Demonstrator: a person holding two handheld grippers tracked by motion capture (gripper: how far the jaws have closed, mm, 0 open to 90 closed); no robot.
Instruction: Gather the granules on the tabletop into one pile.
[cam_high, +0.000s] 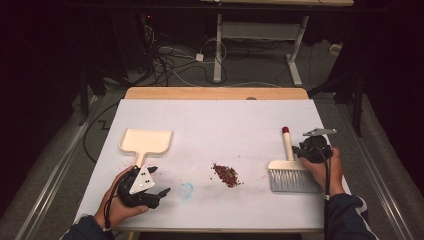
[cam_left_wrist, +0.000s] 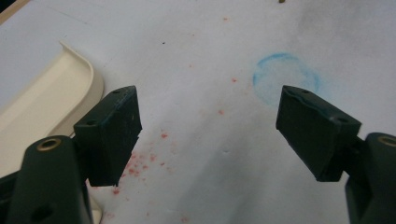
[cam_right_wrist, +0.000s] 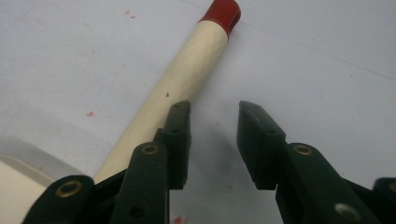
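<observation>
You are at the pick-up step of a sweeping job: neither tool is in hand yet. Your right gripper (cam_right_wrist: 212, 140) sits low over the white table (cam_high: 225, 120) with its jaws a narrow gap apart and nothing between them; the cream hand brush with grey bristles and a red-capped handle (cam_right_wrist: 187, 77) lies just beside its left jaw, outside the gap, apparently touching that jaw's outer face. To take it, you will need to spread the jaws wider, shift across so the handle sits between them, then clamp.

Your left gripper (cam_left_wrist: 210, 126) has its jaws wide apart and empty. The cream plastic dustpan (cam_left_wrist: 42, 107) lies just off its left jaw, the faint blue ring mark (cam_left_wrist: 285, 74) ahead of its right jaw. The small heap of dark red crumbs (cam_high: 226, 175) waits between your two grippers, well apart from both.
</observation>
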